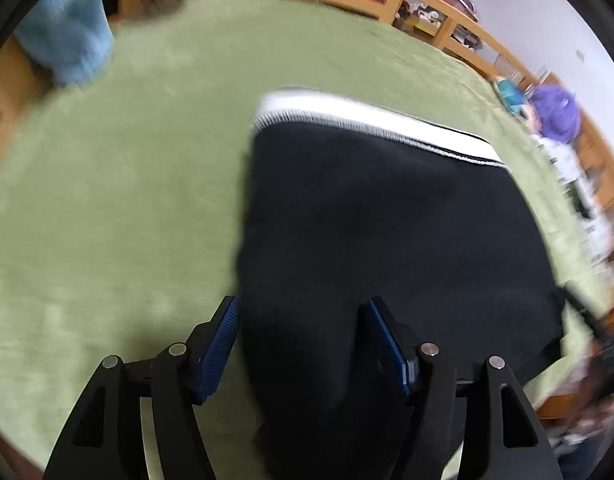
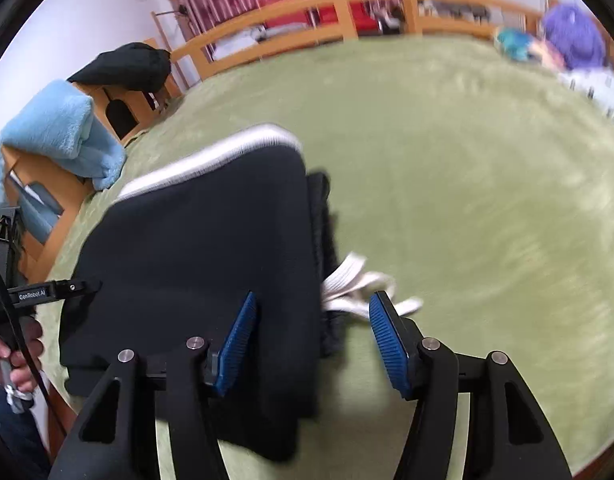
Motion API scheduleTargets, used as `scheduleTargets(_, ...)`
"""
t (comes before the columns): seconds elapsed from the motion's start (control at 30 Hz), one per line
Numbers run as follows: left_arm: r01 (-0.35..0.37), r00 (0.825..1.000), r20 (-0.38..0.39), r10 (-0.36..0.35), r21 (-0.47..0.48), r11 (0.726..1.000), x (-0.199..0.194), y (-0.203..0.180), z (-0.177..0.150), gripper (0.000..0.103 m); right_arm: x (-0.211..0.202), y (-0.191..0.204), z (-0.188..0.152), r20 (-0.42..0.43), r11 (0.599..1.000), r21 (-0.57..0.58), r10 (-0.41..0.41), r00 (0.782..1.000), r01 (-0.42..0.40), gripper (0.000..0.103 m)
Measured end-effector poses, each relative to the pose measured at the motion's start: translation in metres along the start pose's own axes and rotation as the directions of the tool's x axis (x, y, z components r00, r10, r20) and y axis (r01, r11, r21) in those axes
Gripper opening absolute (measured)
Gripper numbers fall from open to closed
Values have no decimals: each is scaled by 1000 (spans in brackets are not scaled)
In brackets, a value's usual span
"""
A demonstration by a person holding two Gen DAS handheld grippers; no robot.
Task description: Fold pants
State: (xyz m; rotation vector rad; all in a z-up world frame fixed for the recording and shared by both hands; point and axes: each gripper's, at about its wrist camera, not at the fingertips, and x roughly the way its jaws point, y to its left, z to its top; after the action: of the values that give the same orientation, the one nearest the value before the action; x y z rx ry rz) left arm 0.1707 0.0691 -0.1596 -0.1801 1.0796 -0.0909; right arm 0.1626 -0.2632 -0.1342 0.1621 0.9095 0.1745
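The left gripper [image 1: 303,340], black with ribbed blue pads, has its jaws spread wide; a hump of black fabric rises between them, touching neither pad clearly through the blur. The right gripper [image 2: 313,338] is likewise spread apart, straddling the right edge of the same garment, with one pad over the cloth and the other over bare cover.

The black folded pants with a white waistband [image 1: 387,220] lie flat on the green fleecy bed cover [image 1: 107,200], waistband at the far side. A white drawstring [image 2: 355,284] spills from the pants' right edge just beyond the right gripper's fingers.

A folded light-blue plush blanket [image 2: 67,132] sits on a wooden piece at the left edge of the bed. A purple soft item [image 2: 573,36] rests at the far right, before the wooden bed rail [image 2: 347,4].
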Motion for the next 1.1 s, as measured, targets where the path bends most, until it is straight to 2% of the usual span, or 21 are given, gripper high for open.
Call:
scheduleTargets(0.03, -5, 999, 33, 5, 14, 1000, -12, -4, -5, 63, -13, 2, 2, 37, 1000, -12, -4, 999, 4, 59)
scheduleTargets(0.1, 31, 997, 65, -32, 18, 999, -26, -6, -12, 63, -30, 7, 3, 96, 999, -29, 21, 995, -19, 59)
scheduleTargets(0.17, 47, 993, 108, -50, 26, 999, -37, -8, -26, 64, -35, 17, 0, 122, 997, -68, 53, 991, -45, 54)
scheduleTargets(0.27, 12, 994, 110, -18, 46, 999, -30, -15, -54, 66, -18, 27, -19, 68, 991, -118, 75, 995, -67, 42)
scheduleTargets(0.3, 28, 997, 74, -31, 44, 999, -17, -14, -68, 67, -6, 27, -30, 40, 990, -127, 60, 997, -55, 42)
scheduleTargets(0.33, 40, 998, 52, -41, 34, 999, -9, -13, -77, 74, 1, 26, -38, 31, 991, -131, 21, 999, -17, 42)
scheduleTargets(0.37, 34, 999, 37, -35, 27, 999, 0, -11, -84, 76, 12, 25, -47, 8, 989, -144, -27, 1000, 28, 42)
scheduleTargets(0.47, 21, 998, 56, -24, 48, 999, 0, -13, -92, 77, 15, 27, -54, -3, 985, -163, -58, 998, 57, 42)
scheduleTargets(0.6, 57, 998, 21, -57, 20, 998, -7, -9, -71, 77, 6, 24, -39, -43, 988, -155, -18, 999, 11, 42)
scheduleTargets(0.7, 11, 997, 74, -15, 49, 999, -18, -16, -48, 75, -8, 16, -18, 16, 993, -117, 11, 1000, -9, 42)
scheduleTargets(0.77, -7, 995, 98, 1, 58, 998, -22, -22, -35, 75, -10, 19, -10, 47, 993, -116, 15, 999, -9, 47)
scheduleTargets(0.9, -20, 989, 149, 9, 73, 997, -22, -35, 6, 75, 10, 25, 28, 70, 993, -114, 28, 997, -20, 47)
scheduleTargets(1.1, -21, 989, 149, 12, 61, 998, 3, -43, 49, 75, 47, 41, 74, 83, 995, -87, 57, 995, -50, 47)
